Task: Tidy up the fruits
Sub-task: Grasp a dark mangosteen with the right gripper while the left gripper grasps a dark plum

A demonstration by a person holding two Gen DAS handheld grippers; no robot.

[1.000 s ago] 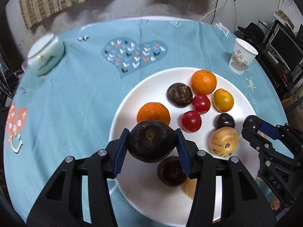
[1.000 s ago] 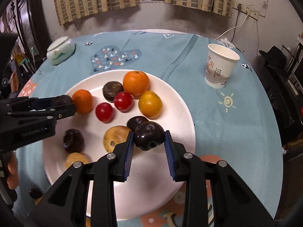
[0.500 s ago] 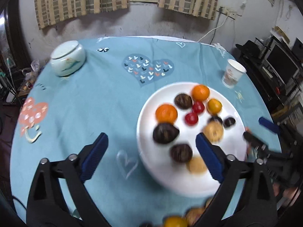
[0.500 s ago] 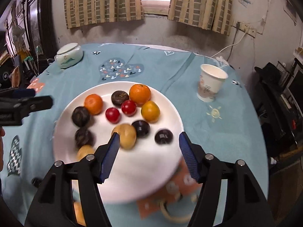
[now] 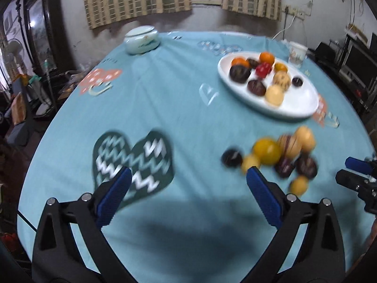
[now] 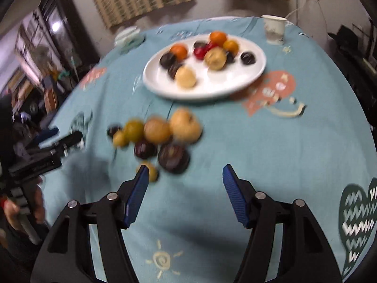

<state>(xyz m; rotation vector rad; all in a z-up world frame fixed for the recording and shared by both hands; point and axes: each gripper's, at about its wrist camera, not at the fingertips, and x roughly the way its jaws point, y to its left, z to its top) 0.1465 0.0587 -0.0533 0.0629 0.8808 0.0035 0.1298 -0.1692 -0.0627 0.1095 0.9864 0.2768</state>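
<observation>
White plate point(image 6: 235, 87) holds roughly ten fruits, about half the job by my read. Loose pile point(image 6: 160, 139) of about eight sits on the bench point(image 6: 271, 153) cloth, near the plate. Left tongs point(image 5: 188, 176) have just opened wide, right tongs point(image 6: 186, 176) about half; both empty. Next pick: pile.

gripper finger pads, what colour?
Blue, ribbed, on black arms. Clearest in the right wrist view: right gripper pads; left gripper matches.
</observation>
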